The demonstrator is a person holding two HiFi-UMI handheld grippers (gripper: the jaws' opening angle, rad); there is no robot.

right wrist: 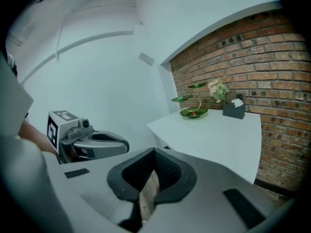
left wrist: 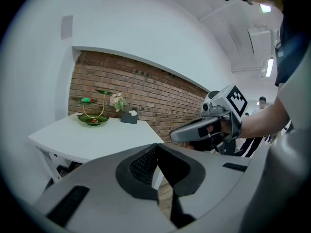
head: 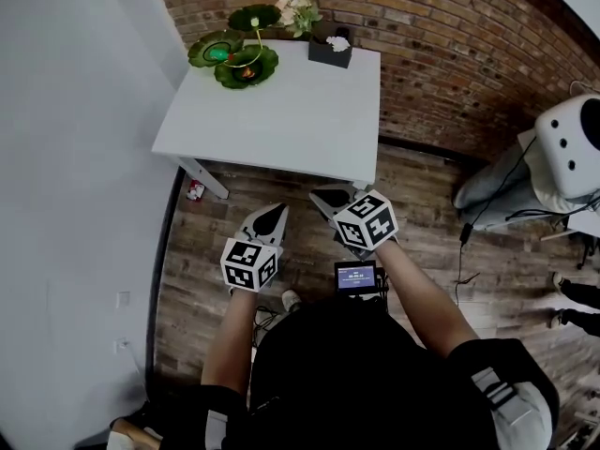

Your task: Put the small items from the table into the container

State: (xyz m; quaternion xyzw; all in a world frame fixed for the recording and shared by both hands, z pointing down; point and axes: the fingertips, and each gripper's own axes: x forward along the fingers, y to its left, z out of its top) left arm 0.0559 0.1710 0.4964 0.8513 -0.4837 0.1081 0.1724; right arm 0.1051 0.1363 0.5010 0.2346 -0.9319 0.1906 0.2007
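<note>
Both grippers were held out level with each other, short of the table [head: 281, 120] and over the wood floor [head: 422, 242]. The left gripper [head: 272, 212] had its jaws closed tip to tip with nothing in them. The right gripper [head: 328, 195], just beside it, was closed as well and equally empty; only a sliver of floor showed through the slit behind its tips.

Straight ahead of the right gripper, at the far edge of the table against the brick wall [head: 441, 45], sat a black box [head: 330, 52] with something white in it. Ahead of the left gripper and a little to its left stood a green leaf-dish stand [head: 246, 62]. A green bit [head: 219, 53] lay in its upper dish and a reddish bit [head: 246, 71] in the lower one. Pale flowers [head: 298, 12] stood between stand and box. The near part of the tabletop, closest to both grippers, was plain white.
</note>
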